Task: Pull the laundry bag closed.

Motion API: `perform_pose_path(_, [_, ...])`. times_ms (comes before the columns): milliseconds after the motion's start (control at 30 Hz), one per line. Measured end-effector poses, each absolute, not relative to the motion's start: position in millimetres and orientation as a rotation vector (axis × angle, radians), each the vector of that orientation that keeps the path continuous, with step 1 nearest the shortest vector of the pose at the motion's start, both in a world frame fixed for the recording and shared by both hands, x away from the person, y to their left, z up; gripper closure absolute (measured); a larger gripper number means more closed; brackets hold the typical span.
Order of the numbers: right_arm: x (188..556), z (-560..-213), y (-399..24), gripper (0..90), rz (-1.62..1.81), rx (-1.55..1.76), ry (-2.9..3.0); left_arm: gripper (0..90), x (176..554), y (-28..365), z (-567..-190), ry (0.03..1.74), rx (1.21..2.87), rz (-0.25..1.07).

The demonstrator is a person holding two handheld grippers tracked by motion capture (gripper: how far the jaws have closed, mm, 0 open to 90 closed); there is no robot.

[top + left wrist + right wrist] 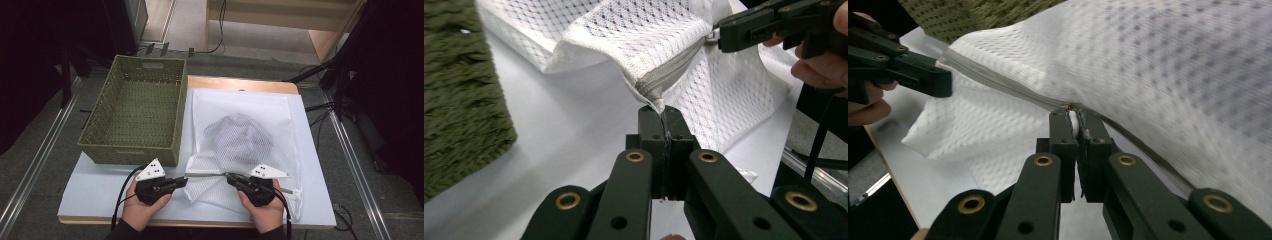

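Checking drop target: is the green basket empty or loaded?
Empty. The high view shows the basket with bare woven floor and nothing inside; the mesh bag lies beside it on the table.

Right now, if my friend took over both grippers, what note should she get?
Left gripper: shut on the end of the mesh bag, at the corner by its zipper.
Right gripper: shut on a small white piece on the zipper line, probably the pull.
The bag lies on the white mat with a bundled cloth inside. The green basket stands empty to its left.
Done: both ends of the zipper gripped, the stretch between pulled taut.
Left: probably sliding the zipper; which way I cannot tell.
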State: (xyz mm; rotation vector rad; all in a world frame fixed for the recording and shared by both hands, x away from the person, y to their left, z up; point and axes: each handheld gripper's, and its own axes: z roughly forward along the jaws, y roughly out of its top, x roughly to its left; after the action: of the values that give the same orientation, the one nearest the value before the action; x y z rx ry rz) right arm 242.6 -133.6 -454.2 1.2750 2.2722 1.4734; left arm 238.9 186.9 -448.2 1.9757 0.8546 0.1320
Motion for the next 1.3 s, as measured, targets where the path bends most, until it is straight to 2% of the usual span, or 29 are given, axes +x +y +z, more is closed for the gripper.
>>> perform_pose_path(633, [235.1,-456.6,-190.6,87.8,1.420,1.350,2.171,90.0,237.4,185.0,-451.6,0.852,1.990,0.111])
perform_pose_path(1300, [233.6,-458.0,-225.7,87.8,1.373,1.399,2.095,90.0,236.3,182.8,-453.2,0.846,2.004,0.108])
